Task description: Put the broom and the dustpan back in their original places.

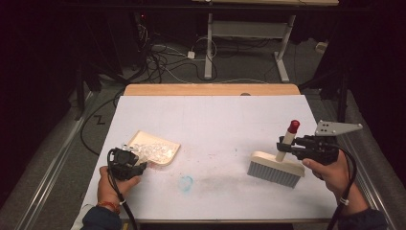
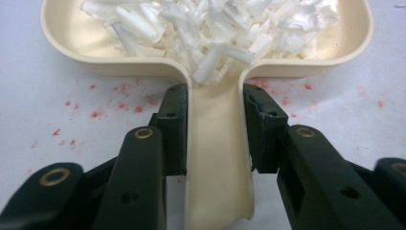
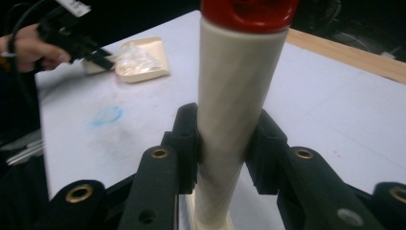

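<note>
White table point(image 1: 215, 120) | left gripper point(image 2: 213, 103) low, jaws clamping dustpan point(image 2: 215, 158) handle | right gripper point(image 3: 222, 139) level, jaws clamping brush point(image 3: 230, 96) handle

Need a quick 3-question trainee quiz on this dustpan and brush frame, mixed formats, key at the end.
1. True or false: the left gripper is shut on the dustpan's handle.
2. Multiple choice: what lies in the dustpan? A) clear plastic bits B) red beads C) nothing
3. Fill in: the right gripper clamps the brush by its upright ____, which has a red cap.

Key
1. True: the pads press on both sides of the handle in the left gripper view.
2. A: the clear plastic bits are heaped in the pan.
3. handle
</note>
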